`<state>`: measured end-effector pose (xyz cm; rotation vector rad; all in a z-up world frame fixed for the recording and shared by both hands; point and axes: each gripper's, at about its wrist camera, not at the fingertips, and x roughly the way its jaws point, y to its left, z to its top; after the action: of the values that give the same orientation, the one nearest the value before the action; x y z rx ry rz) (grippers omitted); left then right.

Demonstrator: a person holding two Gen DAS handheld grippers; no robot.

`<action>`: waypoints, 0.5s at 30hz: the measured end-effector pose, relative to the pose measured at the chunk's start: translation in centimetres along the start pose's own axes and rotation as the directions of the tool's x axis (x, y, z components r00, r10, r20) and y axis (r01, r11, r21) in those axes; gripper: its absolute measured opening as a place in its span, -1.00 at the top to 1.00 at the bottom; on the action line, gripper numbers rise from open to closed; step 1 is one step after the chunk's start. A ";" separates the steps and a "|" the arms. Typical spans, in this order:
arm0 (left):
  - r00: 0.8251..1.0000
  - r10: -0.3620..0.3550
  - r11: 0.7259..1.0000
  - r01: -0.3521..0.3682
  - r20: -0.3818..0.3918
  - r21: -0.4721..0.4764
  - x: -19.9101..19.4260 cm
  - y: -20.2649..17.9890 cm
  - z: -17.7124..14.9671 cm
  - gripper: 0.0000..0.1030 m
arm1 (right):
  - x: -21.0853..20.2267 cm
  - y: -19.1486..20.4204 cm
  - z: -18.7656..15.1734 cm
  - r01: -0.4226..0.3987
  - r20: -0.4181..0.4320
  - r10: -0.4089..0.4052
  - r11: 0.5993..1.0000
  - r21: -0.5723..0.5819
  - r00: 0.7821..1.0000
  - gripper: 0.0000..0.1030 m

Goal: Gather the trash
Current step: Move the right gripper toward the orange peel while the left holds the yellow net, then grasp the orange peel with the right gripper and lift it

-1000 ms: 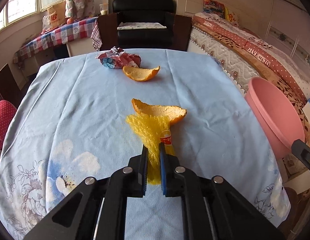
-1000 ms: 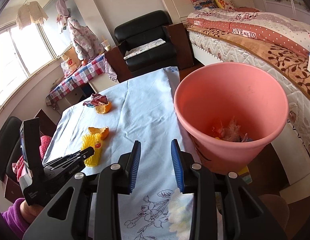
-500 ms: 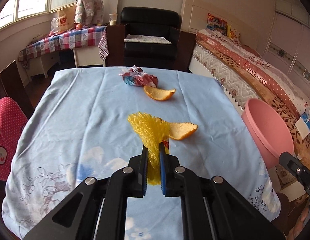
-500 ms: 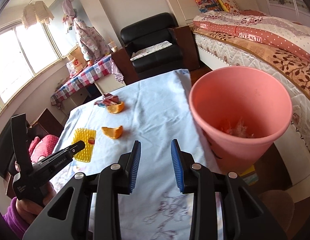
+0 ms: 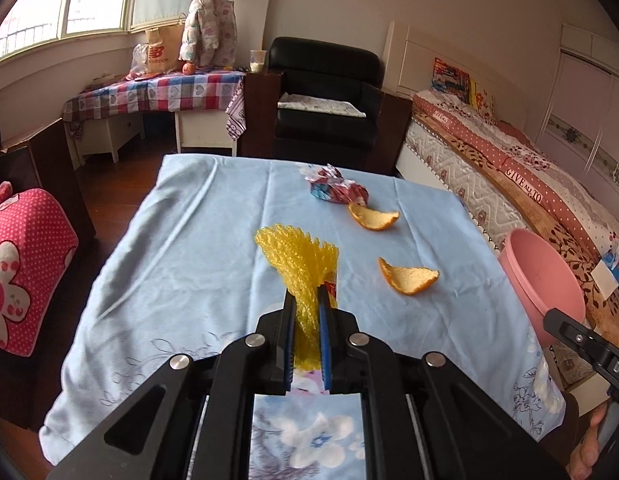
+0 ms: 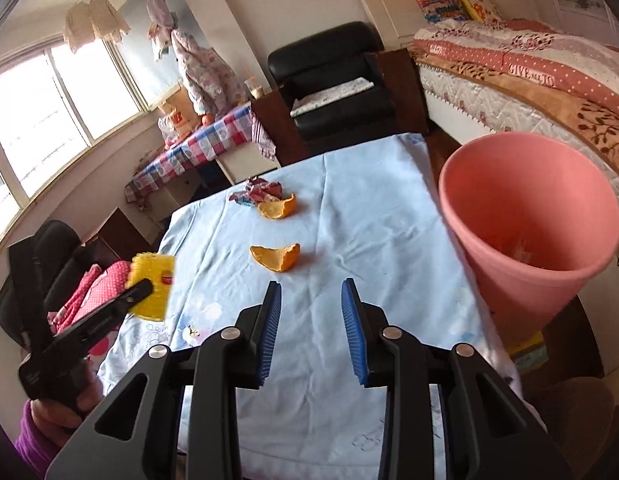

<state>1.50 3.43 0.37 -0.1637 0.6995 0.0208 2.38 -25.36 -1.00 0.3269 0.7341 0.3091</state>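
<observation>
My left gripper [image 5: 307, 300] is shut on a yellow foam fruit net [image 5: 299, 256] and holds it up above the blue tablecloth [image 5: 189, 248]; the net also shows in the right wrist view [image 6: 153, 284]. Two orange peels lie on the cloth, a near one [image 5: 407, 278] [image 6: 277, 258] and a far one [image 5: 373, 218] [image 6: 277, 208]. A crumpled red wrapper [image 5: 335, 190] [image 6: 255, 192] lies behind the far peel. My right gripper [image 6: 311, 300] is open and empty over the cloth, left of the pink bin [image 6: 533, 216].
The pink bin [image 5: 541, 276] stands off the table's right edge with some trash inside. A bed [image 5: 509, 176] runs along the right. A black armchair [image 5: 325, 92] and a checked side table [image 5: 157, 92] stand beyond the table. A red dotted chair [image 5: 25, 264] is at the left.
My left gripper has lifted the yellow net off the cloth and pulled back from the near peel. The right gripper has stayed open and shifted a little left.
</observation>
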 end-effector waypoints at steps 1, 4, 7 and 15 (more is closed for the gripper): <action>1.000 0.001 1.000 -0.001 0.005 -0.003 -0.2 0.2 0.1 0.83 | 0.7 0.4 0.3 0.009 -0.020 -0.009 1.000 -0.006 1.000 0.38; 1.000 -0.002 1.000 0.003 0.019 -0.019 -0.8 1.4 0.5 0.83 | 2.4 1.0 1.0 0.026 -0.069 -0.026 1.000 0.007 0.997 0.38; 1.000 0.004 1.000 -0.003 0.029 -0.029 -1.0 2.6 1.0 0.83 | 4.5 1.7 1.9 0.011 -0.085 -0.010 1.000 0.013 0.996 0.38; 1.000 0.027 0.998 -0.027 0.004 -0.060 0.4 5.1 1.5 0.83 | 9.7 3.9 3.4 0.050 -0.107 -0.054 0.998 -0.038 0.993 0.38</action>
<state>2.40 8.64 0.48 -0.2119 0.6966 0.0678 10.88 -18.74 -2.90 0.2582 0.8416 0.2918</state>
